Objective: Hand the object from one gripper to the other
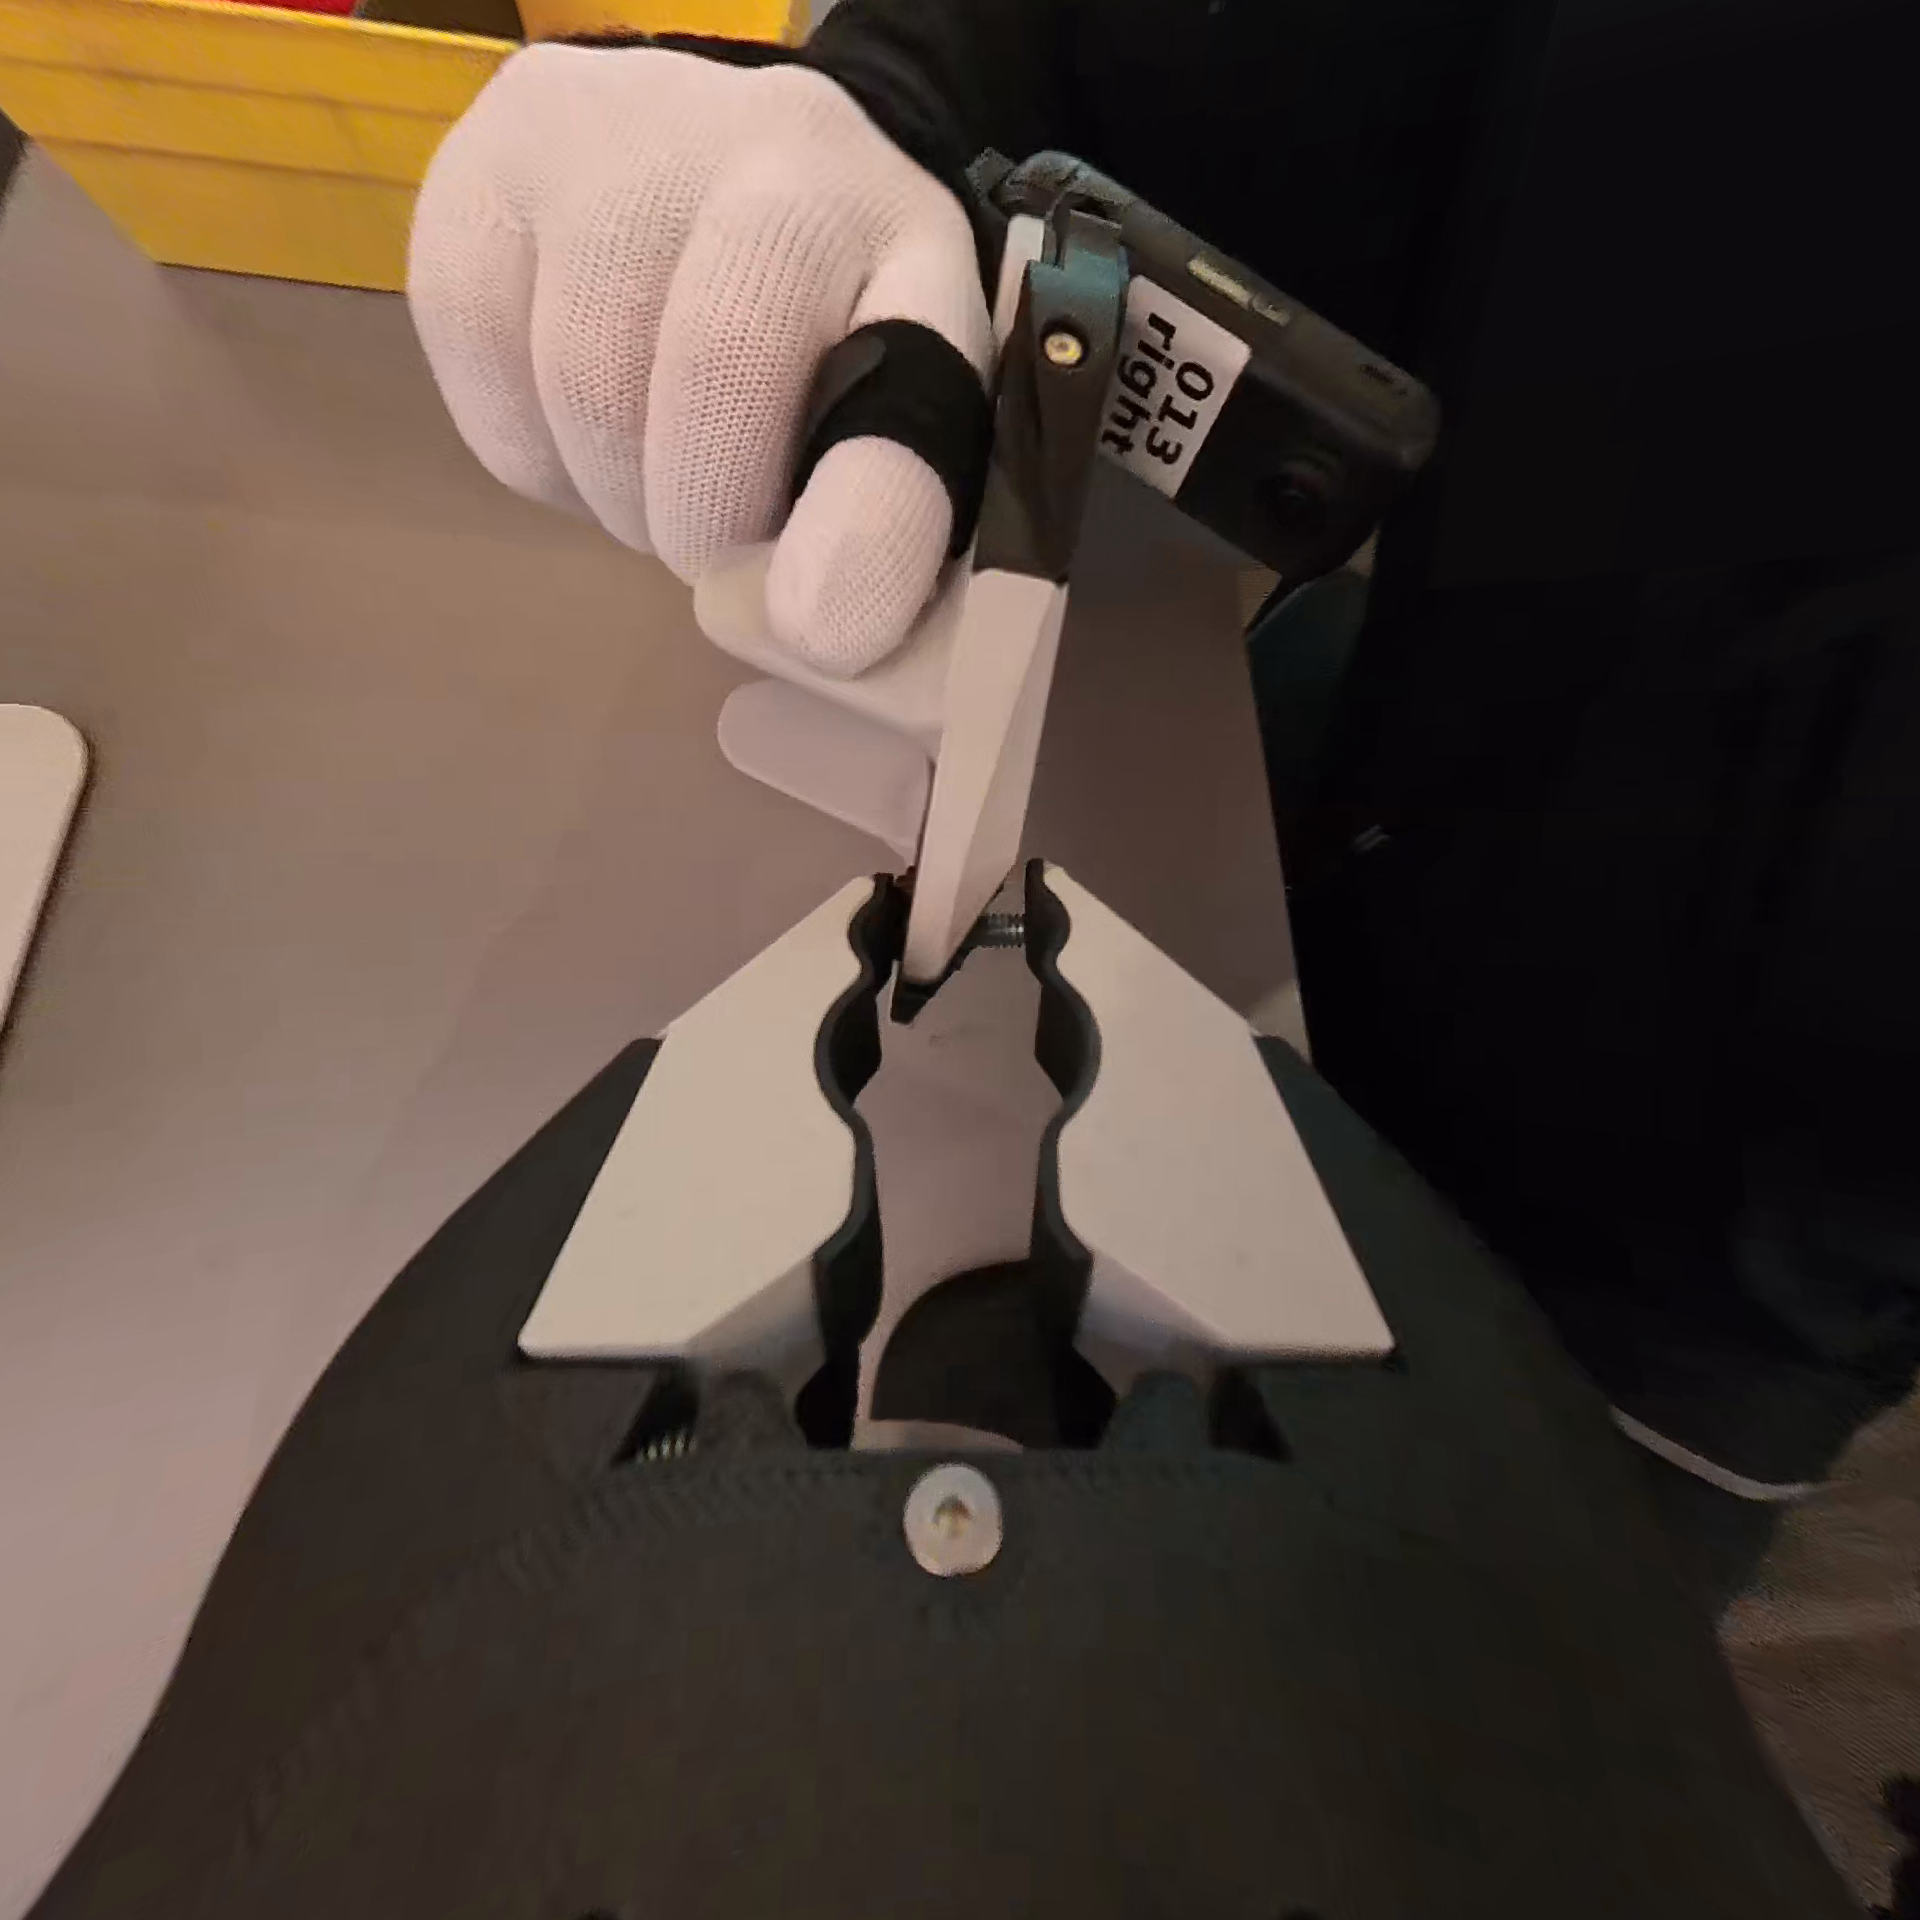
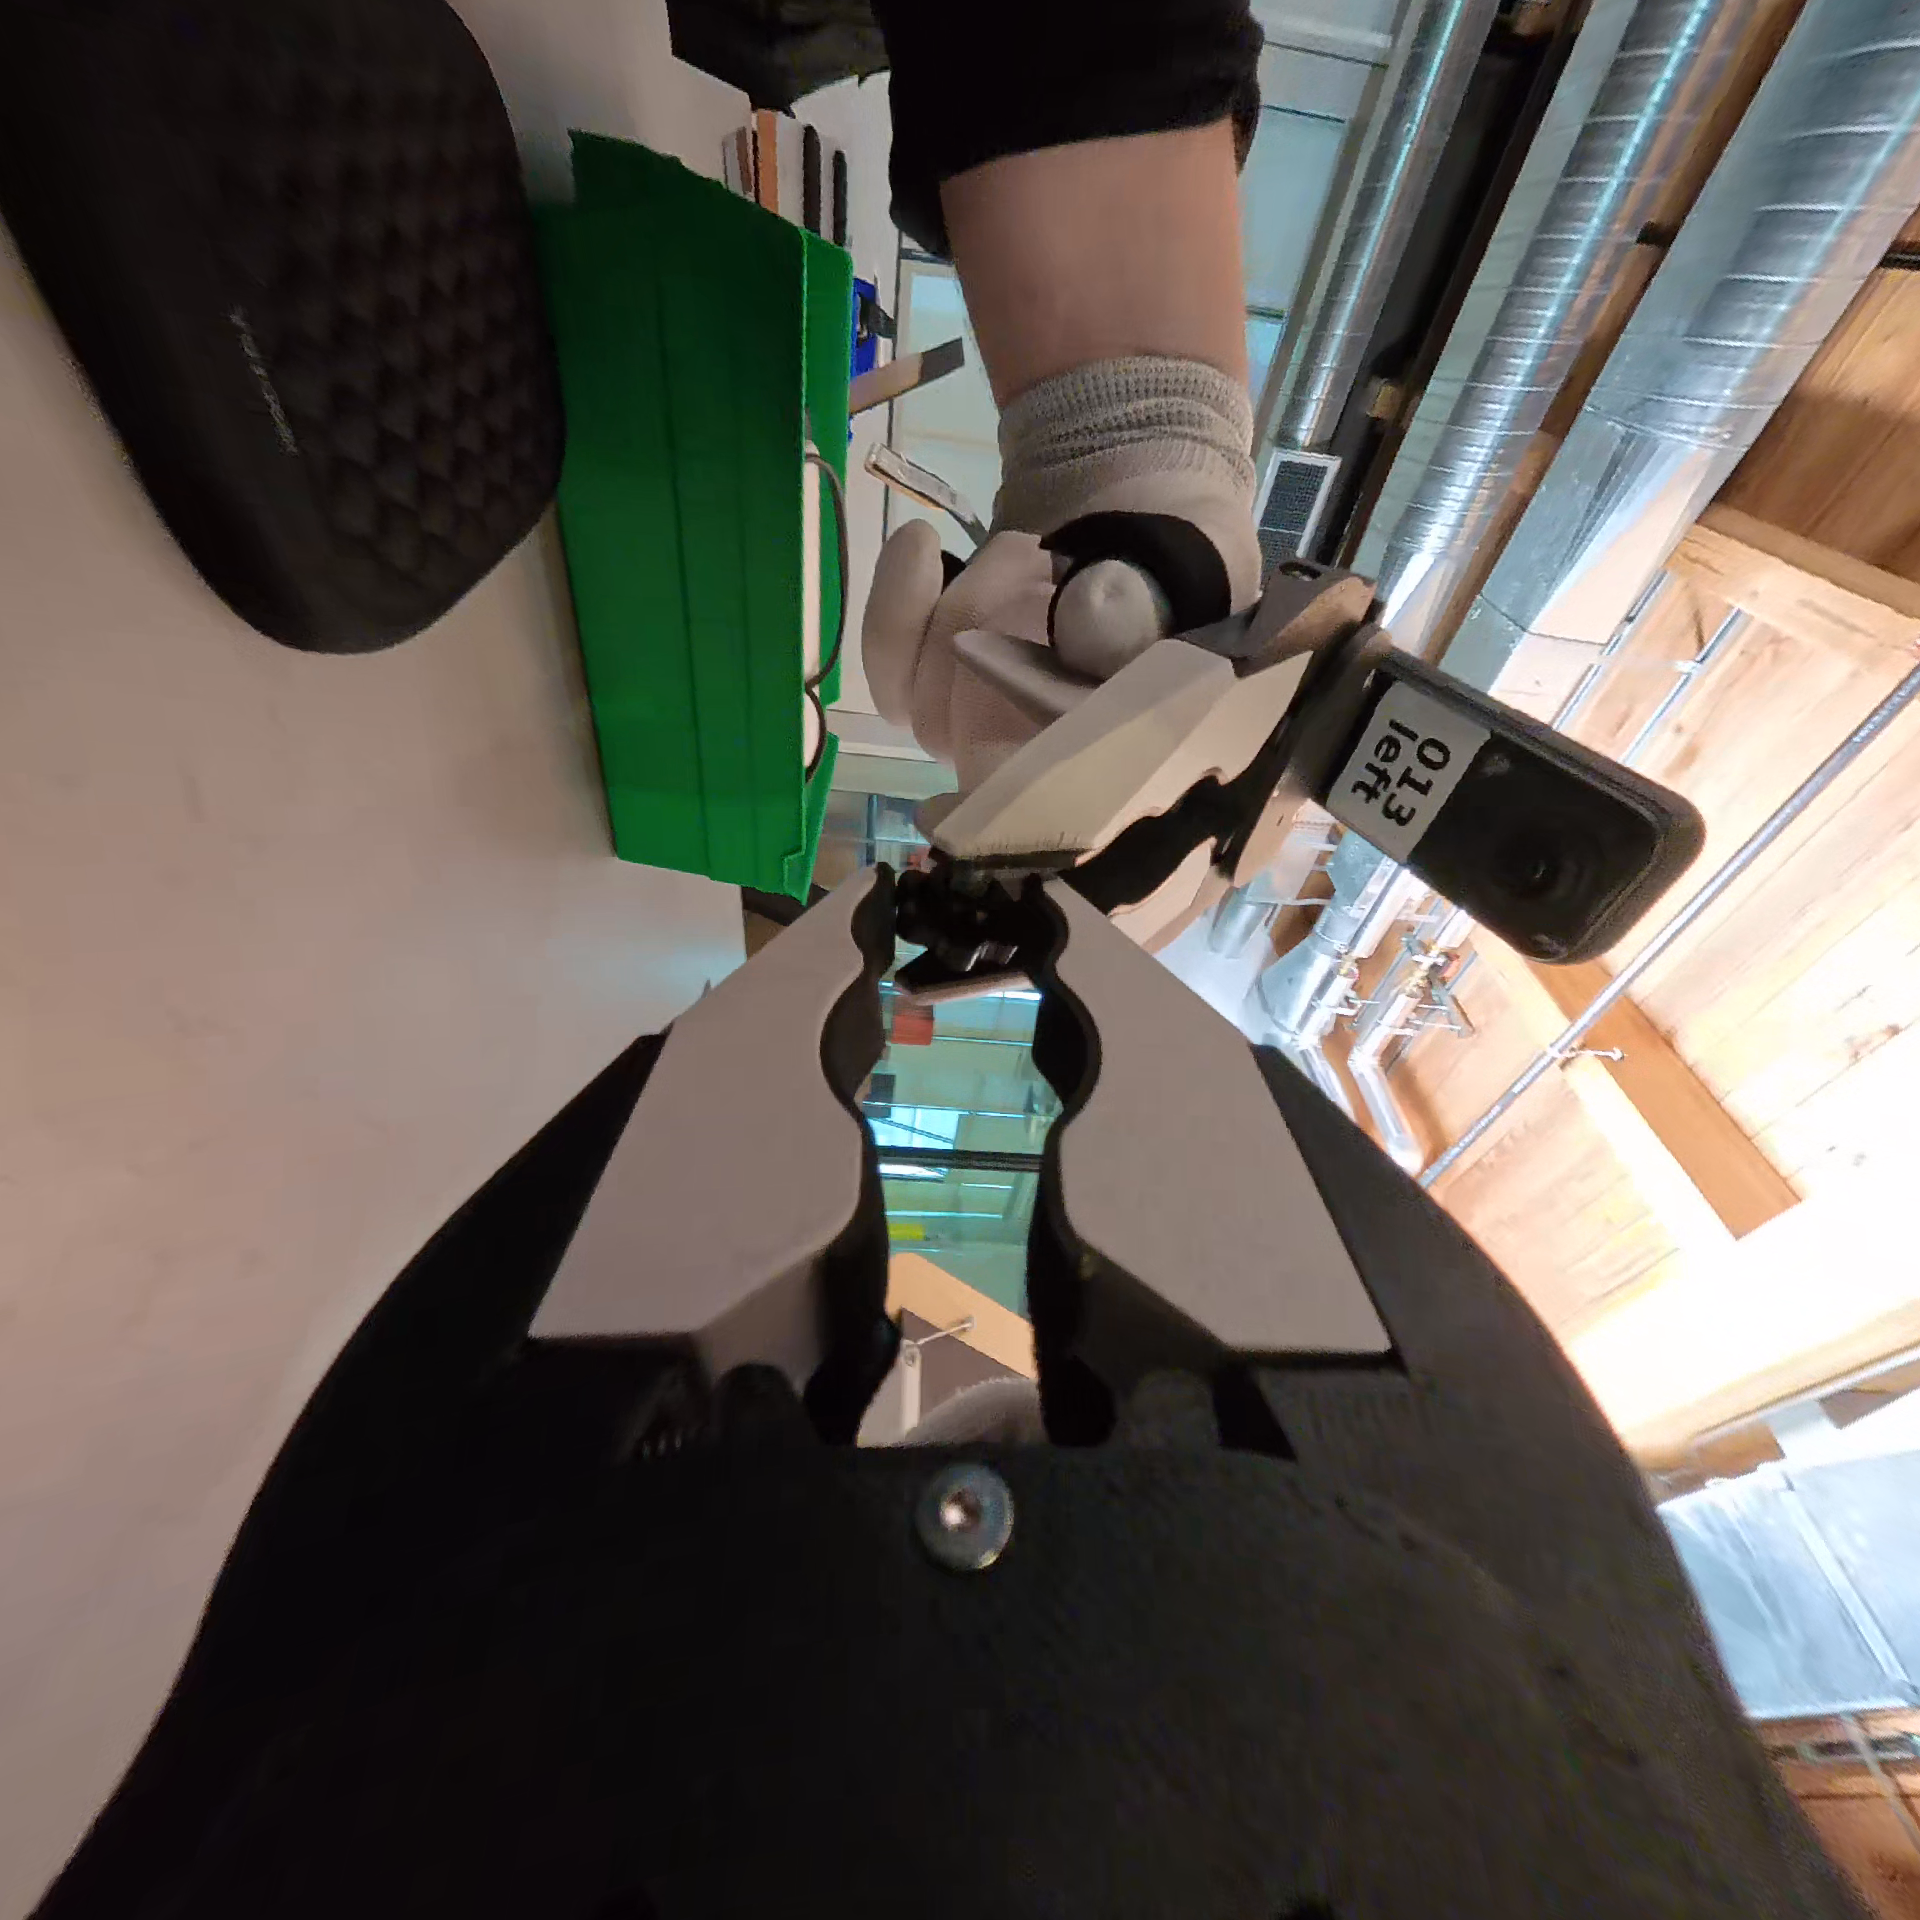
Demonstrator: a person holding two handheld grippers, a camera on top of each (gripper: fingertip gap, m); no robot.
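— What is closest in the left wrist view?

— The left gripper. Its black body fills the bottom, and its two white fingers point up. The tips are squeezed on a little black piece with a screw sticking out. The piece is up in the air above the grey table.

— And going from left to right?

— A pale flat thing lies at the left edge. A yellow box sits at the back. Then comes the gloved right hand. It holds the right gripper, which points down. Its tips reach in between the left gripper's tips and touch the same piece.

— What does the right wrist view show?

— The right gripper's black body is closest. Its tips are pinched on the little black piece, which fills the gap between them. On the left lies a black bumpy pad, then a green box. In the middle the gloved left hand holds the left gripper, and its tips press on the top of the piece. Shiny pipes run along the right side.

— So who has the piece?

— Both grippers grip it at once.
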